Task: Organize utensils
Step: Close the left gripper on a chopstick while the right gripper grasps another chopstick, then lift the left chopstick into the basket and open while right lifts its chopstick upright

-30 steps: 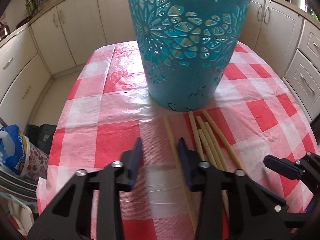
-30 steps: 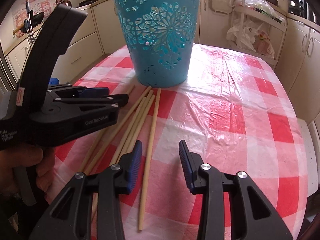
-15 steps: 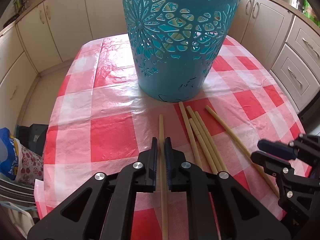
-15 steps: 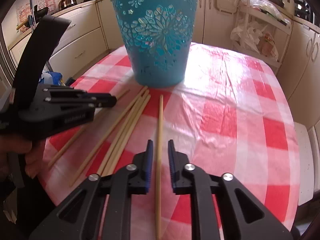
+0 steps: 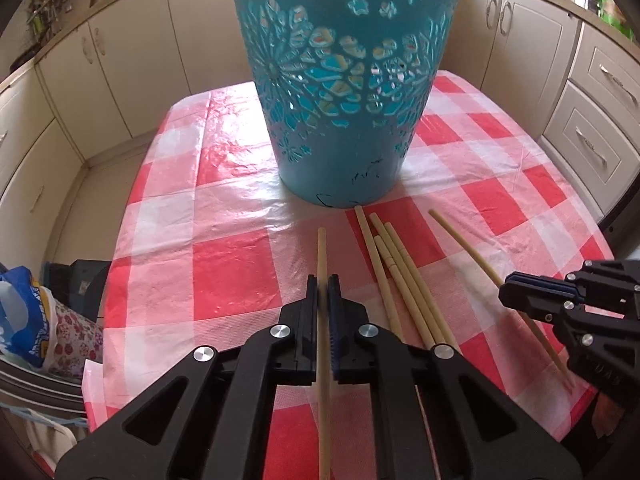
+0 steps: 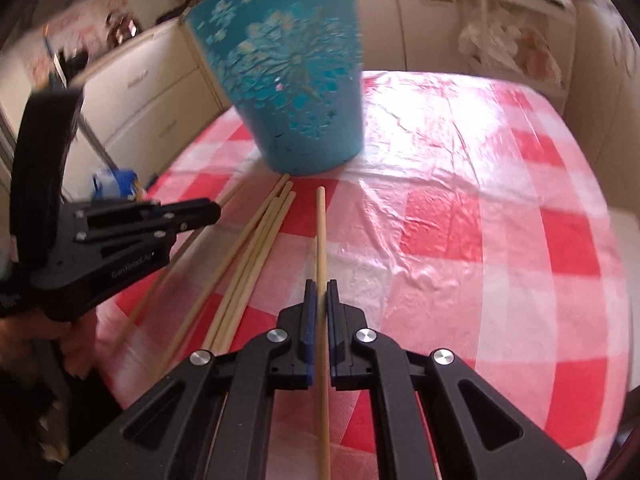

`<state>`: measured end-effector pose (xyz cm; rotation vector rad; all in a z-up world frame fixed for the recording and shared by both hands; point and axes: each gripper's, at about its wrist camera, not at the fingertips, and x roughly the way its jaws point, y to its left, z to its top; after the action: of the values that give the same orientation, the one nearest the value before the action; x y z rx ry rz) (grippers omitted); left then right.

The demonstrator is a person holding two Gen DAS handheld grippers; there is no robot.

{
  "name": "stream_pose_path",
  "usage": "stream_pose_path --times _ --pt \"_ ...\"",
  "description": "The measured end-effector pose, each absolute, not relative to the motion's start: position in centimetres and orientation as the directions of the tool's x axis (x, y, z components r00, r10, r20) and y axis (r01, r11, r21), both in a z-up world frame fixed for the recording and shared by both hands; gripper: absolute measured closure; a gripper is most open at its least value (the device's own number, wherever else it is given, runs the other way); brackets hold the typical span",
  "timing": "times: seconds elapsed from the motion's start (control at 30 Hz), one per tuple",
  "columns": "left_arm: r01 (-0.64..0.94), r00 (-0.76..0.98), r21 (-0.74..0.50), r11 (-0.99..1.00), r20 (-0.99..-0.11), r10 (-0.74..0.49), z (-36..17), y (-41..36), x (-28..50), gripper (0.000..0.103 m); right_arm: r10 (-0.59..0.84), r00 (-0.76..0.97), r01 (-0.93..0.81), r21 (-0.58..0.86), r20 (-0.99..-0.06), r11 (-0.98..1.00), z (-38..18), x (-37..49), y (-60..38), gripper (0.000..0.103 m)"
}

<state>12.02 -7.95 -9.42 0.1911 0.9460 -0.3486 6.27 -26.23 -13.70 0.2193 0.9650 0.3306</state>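
Observation:
A teal cut-out bucket (image 5: 344, 92) stands on the red-and-white checked table; it also shows in the right wrist view (image 6: 292, 100). Several bamboo chopsticks (image 5: 400, 276) lie in front of it, seen also from the right (image 6: 252, 252). My left gripper (image 5: 323, 292) is shut on one chopstick (image 5: 322, 252) that points at the bucket. My right gripper (image 6: 321, 292) is shut on another chopstick (image 6: 321, 232), lifted a little off the cloth. Each gripper shows in the other's view, the right one (image 5: 520, 292) and the left one (image 6: 200, 212).
The plastic tablecloth (image 5: 224, 208) covers an oval table whose edges fall away on all sides. Cream kitchen cabinets (image 5: 600, 92) surround it. A bag (image 5: 24, 312) sits low at the left. A rack with bags (image 6: 512, 40) stands behind the table.
Both grippers went from open to shut, each on one chopstick. The right gripper is now tilting and lifting with blur; the left has drawn slightly back from the bucket.

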Motion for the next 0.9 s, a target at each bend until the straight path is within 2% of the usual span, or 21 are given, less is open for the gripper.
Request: stream_pose_path --times 0.07,0.13,0.37,0.53,0.9 --pt "0.365 0.554 -0.003 0.931 -0.803 -0.219 -8.7 -7.7 11.7 0.098 0.44 0.556 -0.15 0.435 -0.706 0.888 -13.8 5.6 -27.7 0.097" --pt "0.358 0.578 -0.01 0.934 -0.783 -0.23 -7.8 -7.4 11.3 0.098 0.456 0.603 -0.133 0.481 -0.655 0.867 -13.5 4.8 -28.6 0.097" --pt "0.353 0.674 -0.06 0.934 -0.675 -0.299 -4.3 -6.5 10.0 0.098 0.433 0.724 -0.147 0.494 -0.536 0.857 -11.6 3.5 -29.7 0.097" --pt "0.355 0.742 -0.12 0.927 -0.567 -0.358 -1.3 -5.2 9.5 0.098 0.406 0.761 -0.139 0.485 -0.505 0.863 -11.2 4.3 -29.9 0.097" --pt "0.374 0.86 -0.173 0.911 -0.304 -0.41 8.1 -4.3 12.1 0.098 0.395 0.772 -0.107 0.511 -0.497 0.853 -11.6 5.2 -30.7 0.097"
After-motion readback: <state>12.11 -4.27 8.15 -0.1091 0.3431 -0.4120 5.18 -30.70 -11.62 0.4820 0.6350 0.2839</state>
